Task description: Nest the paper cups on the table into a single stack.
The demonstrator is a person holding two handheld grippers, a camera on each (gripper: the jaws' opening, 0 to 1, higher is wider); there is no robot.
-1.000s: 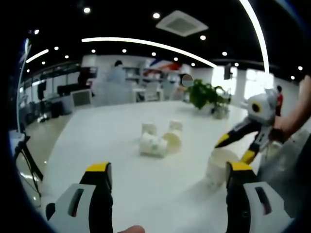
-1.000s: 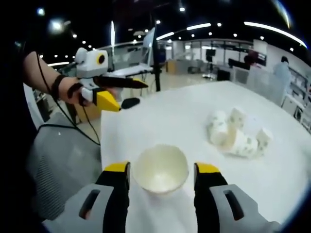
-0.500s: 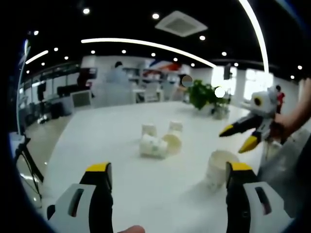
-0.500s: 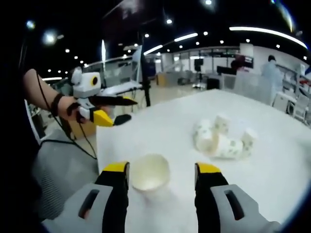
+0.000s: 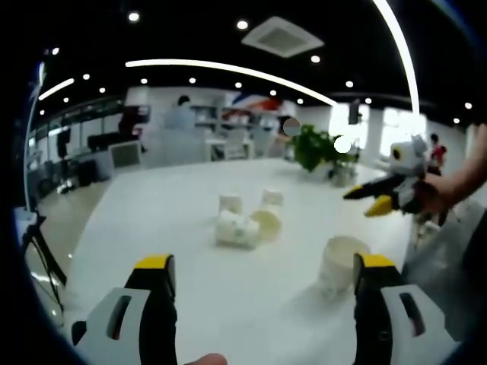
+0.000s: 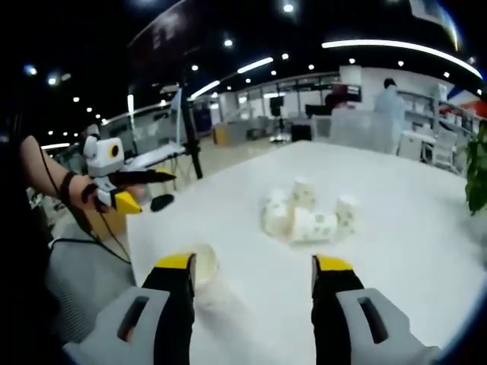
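Note:
A single white paper cup (image 5: 342, 262) stands upright near the table's edge, just inside the right jaw of my left gripper (image 5: 264, 266), which is open and empty. Farther out lies a cluster of several paper cups (image 5: 245, 219), some standing and some on their sides. My right gripper (image 5: 367, 199) hovers above the table's right side in a hand, open. In the right gripper view, the single cup (image 6: 202, 265) sits partly behind the left jaw of my right gripper (image 6: 253, 264), the cluster (image 6: 304, 216) lies ahead, and my left gripper (image 6: 152, 190) floats off the table's left edge.
A green potted plant (image 5: 316, 148) stands at the far side of the white table (image 5: 152, 220). A tripod (image 5: 38, 243) is on the floor to the left. The table's near edge (image 6: 141, 251) drops off to grey floor and cables. People stand far behind.
My right gripper has drawn back and up from the single cup, which now looks smaller and sits left of its jaws. In the left gripper view it has risen away.

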